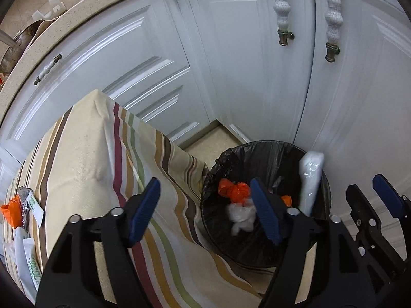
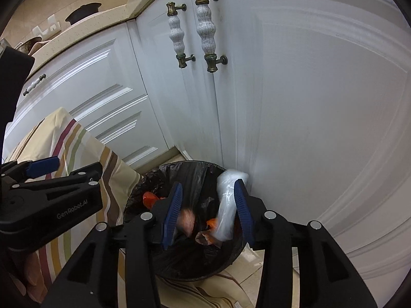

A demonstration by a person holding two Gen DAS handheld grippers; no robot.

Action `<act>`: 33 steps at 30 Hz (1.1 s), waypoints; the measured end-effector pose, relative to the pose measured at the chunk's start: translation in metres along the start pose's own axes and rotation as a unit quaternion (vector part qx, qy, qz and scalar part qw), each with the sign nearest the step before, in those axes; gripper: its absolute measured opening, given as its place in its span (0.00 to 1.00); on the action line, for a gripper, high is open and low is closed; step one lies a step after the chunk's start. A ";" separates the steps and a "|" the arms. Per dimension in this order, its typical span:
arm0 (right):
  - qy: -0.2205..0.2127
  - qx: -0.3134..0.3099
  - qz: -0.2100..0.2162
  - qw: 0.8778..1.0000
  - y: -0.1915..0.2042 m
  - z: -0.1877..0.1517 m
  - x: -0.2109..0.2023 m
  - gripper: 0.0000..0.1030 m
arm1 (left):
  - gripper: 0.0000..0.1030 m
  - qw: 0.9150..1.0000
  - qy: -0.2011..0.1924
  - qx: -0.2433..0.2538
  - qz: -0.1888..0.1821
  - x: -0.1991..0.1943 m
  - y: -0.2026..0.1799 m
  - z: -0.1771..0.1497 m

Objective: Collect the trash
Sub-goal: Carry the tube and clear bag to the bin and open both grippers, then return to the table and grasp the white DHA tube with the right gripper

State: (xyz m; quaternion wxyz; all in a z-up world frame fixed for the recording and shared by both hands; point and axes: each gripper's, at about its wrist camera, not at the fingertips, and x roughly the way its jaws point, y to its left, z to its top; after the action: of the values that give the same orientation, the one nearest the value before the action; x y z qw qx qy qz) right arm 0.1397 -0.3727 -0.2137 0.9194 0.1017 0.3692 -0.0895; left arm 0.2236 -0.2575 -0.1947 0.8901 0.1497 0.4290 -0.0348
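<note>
both tools over the bin [image 1: 264, 159] at lower centre of both views, black liner, tucked against white cabinet doors [image 1: 244, 64].

left tool [image 1: 208, 210]: jaws standing wide, nothing between the pads. under it a white wad [image 1: 241, 218] and orange scrap [image 1: 233, 190] lie in the bin, free of the fingers.

right tool [image 2: 208, 213]: jaws part open. a clear-wrapped white roll [image 2: 227, 205] stands between them, close against the right pad; cannot tell if that pad touches it. left pad is clear of it, so i judge it released, not gripped. a blurred pinkish bit [image 2: 187, 220] sits by the left pad, looks to be dropping into the bin.

roll: long axis near upright, top end above the rim at the bin's right side, foot down among the trash. it leans on the far right rim.

more trash left on the striped surface [image 1: 84, 141]: orange wrapper [image 1: 11, 213], foil piece [image 1: 24, 197], white sachets [image 1: 28, 254], all at lower left edge of the left view, well apart from the bin.

what the next move turns on: those pieces lie left of and behind the left tool, and the right tool is further from them. left is the nearer hand. the sachets run lengthwise toward the lower edge of the frame, so i'd close across their short side.
</note>
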 end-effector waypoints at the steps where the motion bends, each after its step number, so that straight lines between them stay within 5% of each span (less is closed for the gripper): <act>1: -0.002 0.000 -0.001 1.000 0.000 0.000 -0.002 0.41 | 0.71 1.000 -0.002 -0.002 -0.003 -0.002 0.002 0.000; 17: -0.053 -0.035 0.019 0.998 0.045 0.017 -0.075 0.48 | 0.73 0.996 -0.070 -0.036 -0.032 -0.090 0.077 -0.011; 25: -0.063 -0.074 0.079 0.992 0.111 0.014 -0.101 0.48 | 0.75 0.992 -0.090 -0.082 0.022 -0.129 0.166 -0.049; 33: -0.056 -0.132 0.144 0.979 0.186 -0.002 -0.120 0.48 | 0.76 0.984 -0.069 -0.140 0.091 -0.147 0.260 -0.100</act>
State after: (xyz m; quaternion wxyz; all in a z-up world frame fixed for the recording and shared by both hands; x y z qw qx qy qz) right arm 0.0971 -0.1825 -0.1089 0.9473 0.0265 0.3069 0.0881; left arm 0.1056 0.0096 -0.0785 0.9291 0.0596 0.3519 0.0967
